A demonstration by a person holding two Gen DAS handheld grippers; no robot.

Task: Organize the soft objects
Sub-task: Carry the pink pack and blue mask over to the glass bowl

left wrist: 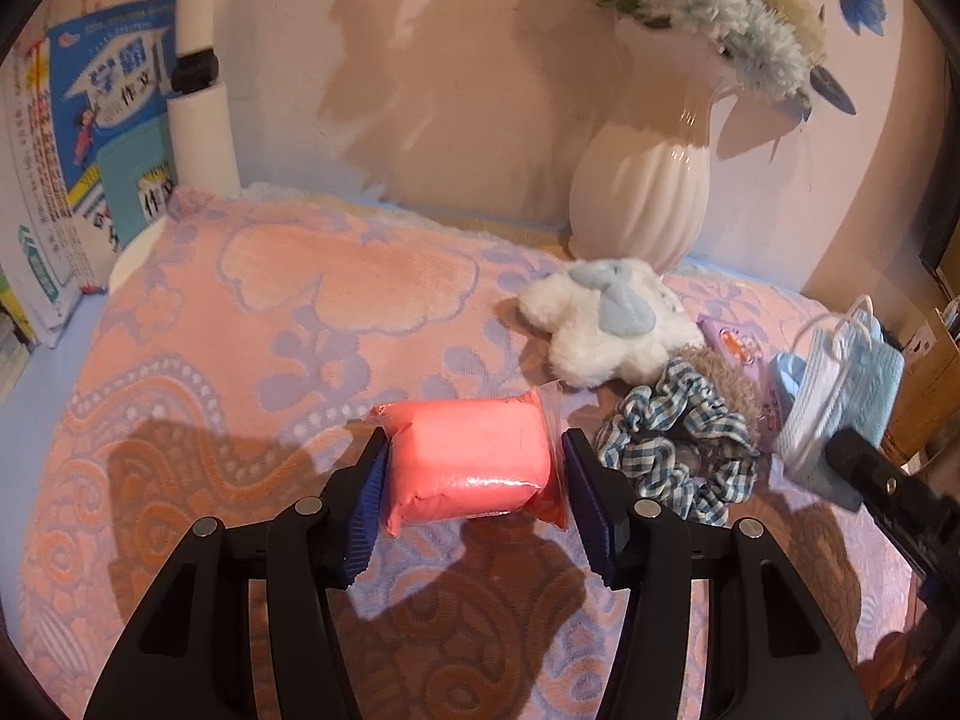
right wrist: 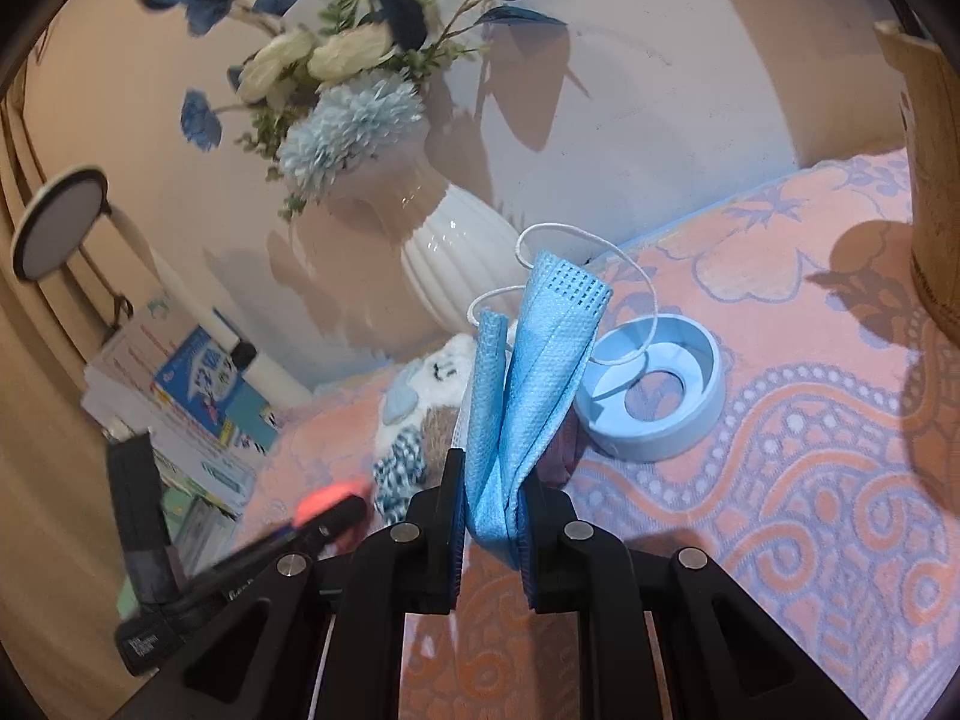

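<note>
Left gripper (left wrist: 474,468) is clamped on the pink clay packet (left wrist: 468,459), soft, slippery-wrapped, squeezed across its ends. Right gripper (right wrist: 493,516) is clenched on the limp, light face mask (right wrist: 528,372), pinched at its fold.

White ribbed vase (left wrist: 645,192) with flowers (right wrist: 348,120), books (left wrist: 90,150) left of it

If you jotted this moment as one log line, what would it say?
left gripper: shut on pink packet | right gripper: shut on blue face mask | plush toy, scrunchie: on blanket
</note>
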